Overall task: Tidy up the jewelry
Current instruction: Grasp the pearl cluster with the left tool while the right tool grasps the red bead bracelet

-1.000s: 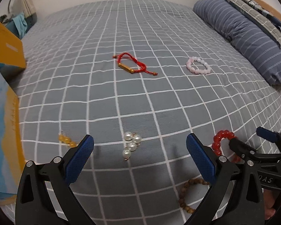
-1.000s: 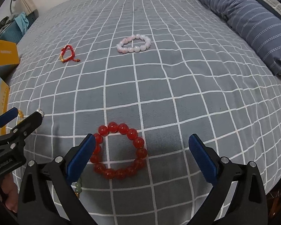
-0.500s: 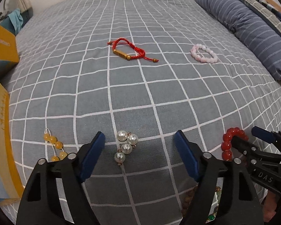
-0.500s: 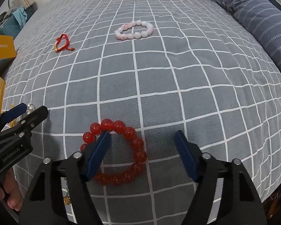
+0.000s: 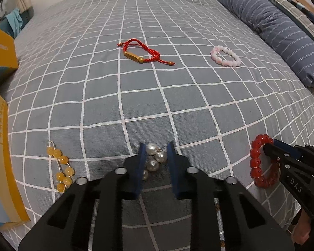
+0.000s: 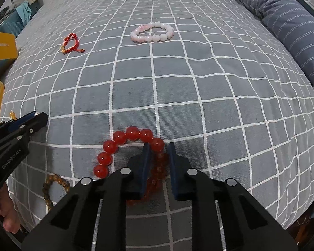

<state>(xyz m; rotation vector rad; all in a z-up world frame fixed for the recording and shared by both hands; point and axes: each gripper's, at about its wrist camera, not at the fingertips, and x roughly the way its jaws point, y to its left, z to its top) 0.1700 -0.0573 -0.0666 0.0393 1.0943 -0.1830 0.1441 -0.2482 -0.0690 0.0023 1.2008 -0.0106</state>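
My left gripper is narrowed around a cluster of white pearls on the grey checked bedspread; the pearls sit between its blue pads, contact unclear. My right gripper is closed down on the right side of a red bead bracelet, whose beads lie between the pads. A red cord bracelet and a pink bead bracelet lie farther up the bed. Amber beads on a wire lie to the left.
A brown wooden bead bracelet lies near the bed's front edge. Yellow and blue boxes stand at the left edge. A striped blue pillow lies along the right side.
Both grippers have lowered and narrowed from wide open: the left around the pearls, the right onto the red bead bracelet.
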